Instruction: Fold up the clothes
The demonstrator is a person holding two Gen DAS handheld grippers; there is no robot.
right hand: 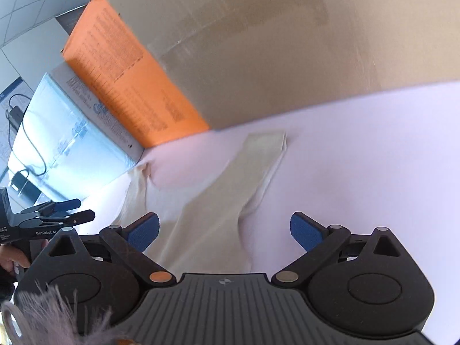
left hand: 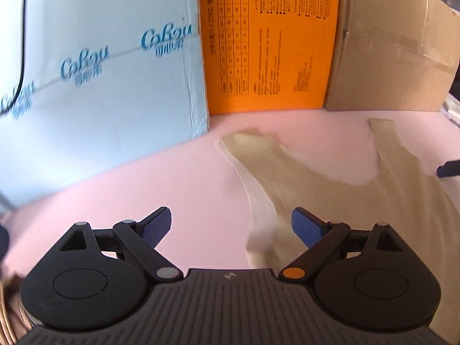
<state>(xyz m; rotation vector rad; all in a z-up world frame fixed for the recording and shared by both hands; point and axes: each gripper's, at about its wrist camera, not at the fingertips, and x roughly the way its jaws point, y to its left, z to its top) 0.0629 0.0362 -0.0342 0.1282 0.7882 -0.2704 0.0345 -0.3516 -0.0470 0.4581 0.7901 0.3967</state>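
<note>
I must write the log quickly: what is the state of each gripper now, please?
Left gripper: open, holding nothing, above the edge of the cream tank top.
Right gripper: open, holding nothing, above the tank top.

A cream sleeveless cotton top (left hand: 330, 201) lies flat on pink surface (left hand: 143, 189) before me, its two shoulder straps pointing toward twelve o'clock.
</note>
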